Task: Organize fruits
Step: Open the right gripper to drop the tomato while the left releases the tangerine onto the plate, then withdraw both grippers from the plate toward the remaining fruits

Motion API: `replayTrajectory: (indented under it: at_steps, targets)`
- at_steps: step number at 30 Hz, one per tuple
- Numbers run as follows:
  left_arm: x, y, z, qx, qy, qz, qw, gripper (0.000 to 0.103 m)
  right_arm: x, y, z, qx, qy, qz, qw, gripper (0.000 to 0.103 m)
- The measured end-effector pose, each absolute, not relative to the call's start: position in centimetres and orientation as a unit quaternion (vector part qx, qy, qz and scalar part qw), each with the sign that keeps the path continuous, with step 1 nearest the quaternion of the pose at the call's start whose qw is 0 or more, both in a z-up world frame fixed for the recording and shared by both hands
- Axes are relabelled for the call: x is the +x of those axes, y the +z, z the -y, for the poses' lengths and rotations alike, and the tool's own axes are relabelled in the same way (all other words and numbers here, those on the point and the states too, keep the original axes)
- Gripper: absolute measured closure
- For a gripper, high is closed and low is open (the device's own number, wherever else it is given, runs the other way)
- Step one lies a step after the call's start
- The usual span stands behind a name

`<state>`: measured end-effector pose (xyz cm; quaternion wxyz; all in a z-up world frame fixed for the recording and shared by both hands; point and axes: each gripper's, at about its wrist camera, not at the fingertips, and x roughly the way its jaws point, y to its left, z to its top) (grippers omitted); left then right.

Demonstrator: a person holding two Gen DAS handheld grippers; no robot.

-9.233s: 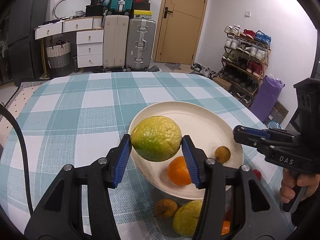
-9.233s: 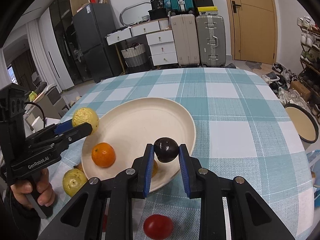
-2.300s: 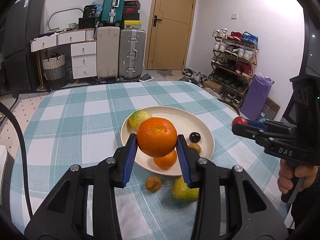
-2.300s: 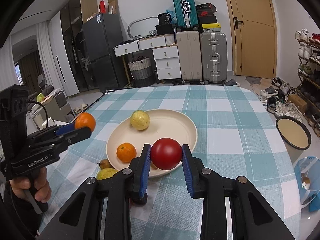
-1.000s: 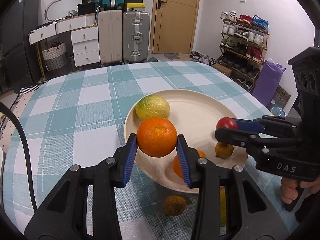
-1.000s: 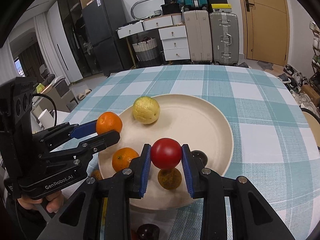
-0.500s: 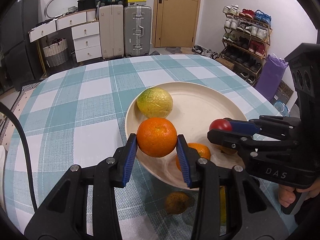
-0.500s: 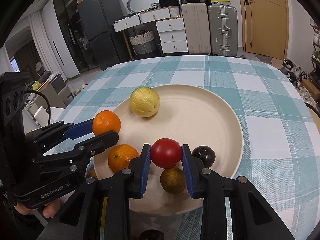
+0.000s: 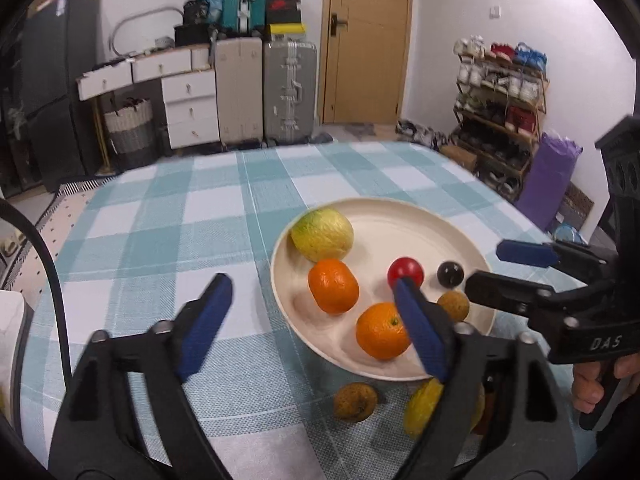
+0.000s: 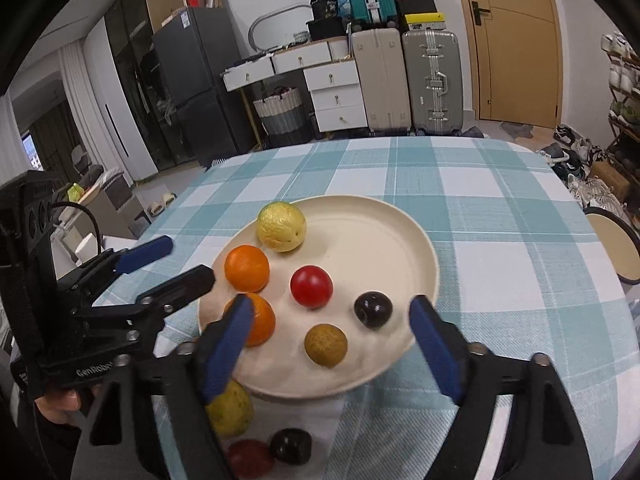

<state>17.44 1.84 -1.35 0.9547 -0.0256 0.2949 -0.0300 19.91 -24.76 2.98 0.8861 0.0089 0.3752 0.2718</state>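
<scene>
fruit, round and firm-skinned, looks light enough for one gripper each. six already on the cream plate (image 10: 424, 248): yellow-green citrus (image 10: 282, 227) at about 11 o'clock on the plate, two oranges (image 10: 247, 268) (image 10: 262, 320) down the 9 o'clock side, red fruit (image 10: 311, 286) near the middle, dark plum-like one (image 10: 373, 309) at 4 o'clock, small brown one (image 10: 325, 345) at 6 o'clock. none of them touching.

on the desk (image 10: 500, 264), just off the plate's near rim: a yellow-green fruit (image 10: 231, 408), a dark fruit (image 10: 291, 446) and a red one (image 10: 250, 458) beside it, and a small brown fruit (image 9: 355, 402) seen from the left wrist view. these look like what remains.

handling guess: smooth red and dark skins likely slippery and soft under pressure, so close across the widest middle, gently. citrus rind is rougher and should grip well. all will roll if nudged or dropped on the plate.

left gripper (image 9: 316, 322): jaws wide, nothing between them, hanging over the plate's 9 o'clock edge. right gripper (image 10: 330, 352): jaws wide too, empty, over the plate's near rim.

checked cloth covers the desk; suitcases (image 10: 404, 84) and drawers (image 10: 336, 92) at 12 o'clock across the room.
</scene>
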Motion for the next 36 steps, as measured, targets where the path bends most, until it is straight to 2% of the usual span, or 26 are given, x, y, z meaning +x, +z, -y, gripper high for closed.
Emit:
replayTrajectory:
  at_steps: [5, 7, 22, 36]
  targets:
    - [15.2, -0.2, -1.8, -0.034, -0.037, -0.289, 0.956, 0.014, 18.3, 3.8, 26.6, 0.016, 0.272, -0.368, 0.889, 0.002]
    - [13.8, 0.3, -1.6, -0.032, -0.04, -0.282, 0.958, 0.003, 17.4, 4.0, 27.0, 0.012, 0.276, -0.365, 0.889, 0.0]
    - [6.9, 0.8, -0.5, -0.052, -0.066, -0.294, 0.952, 0.001, 12.9, 3.6, 28.6, -0.029, 0.269, -0.364, 0.891, 0.0]
    - [8.0, -1.5, 1.2, -0.041, -0.076, -0.33, 0.94, 0.001, 13.5, 1.4, 28.5, -0.05, 0.234, -0.399, 0.885, 0.0]
